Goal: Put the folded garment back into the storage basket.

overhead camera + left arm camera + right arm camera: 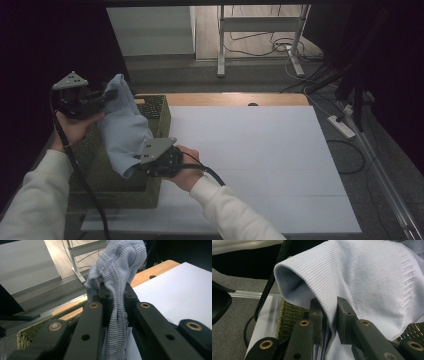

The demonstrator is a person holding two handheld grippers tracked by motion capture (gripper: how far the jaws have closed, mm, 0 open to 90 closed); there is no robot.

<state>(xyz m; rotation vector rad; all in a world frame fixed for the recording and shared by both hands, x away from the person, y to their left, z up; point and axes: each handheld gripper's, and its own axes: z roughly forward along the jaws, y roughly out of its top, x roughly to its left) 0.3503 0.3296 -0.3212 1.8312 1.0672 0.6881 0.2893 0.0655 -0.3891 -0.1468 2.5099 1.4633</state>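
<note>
A pale blue ribbed cloth (122, 125) hangs stretched between both grippers above an olive woven basket (155, 112). My left gripper (107, 95) is up at the left, shut on the cloth's upper end; in the left gripper view the bunched fabric (117, 285) is pinched between the pads (103, 298). My right gripper (140, 161) is lower, over the basket's near right side, shut on the lower edge of the cloth (367, 277), whose fold runs down between the pads (343, 315).
The basket stands at the left end of a white table top (250, 155) with a wooden strip (235, 99) along its far edge. Beyond the table are a metal frame's legs (220, 45), cables and a power strip (341, 125) on the floor.
</note>
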